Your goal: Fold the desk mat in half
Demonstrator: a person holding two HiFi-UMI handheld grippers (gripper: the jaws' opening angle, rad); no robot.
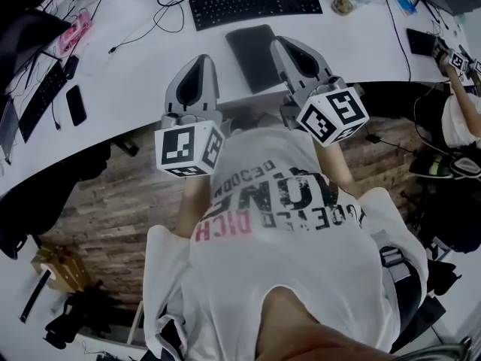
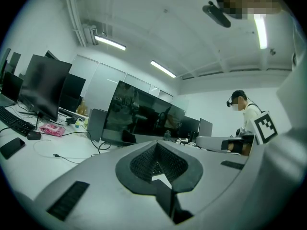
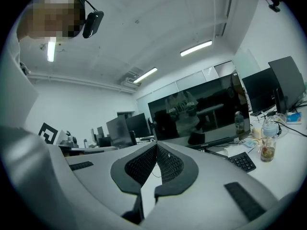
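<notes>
Dark desk mat [image 1: 252,57] lay on the counter [image 1: 135,81] beyond the left gripper [image 2: 156,147] and right gripper [image 3: 156,150], both closed and empty; each probably needed to pinch one near corner.

Left gripper [image 1: 200,62] and right gripper [image 1: 284,47] held side by side at chest height, tips pointing forward. Both sets of jaws pressed together, empty.

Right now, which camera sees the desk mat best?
The head view: the dark desk mat lies in plain sight on the white desk, next to the keyboard. The left gripper view and right gripper view look over their jaws toward monitors; neither shows the mat.
</notes>
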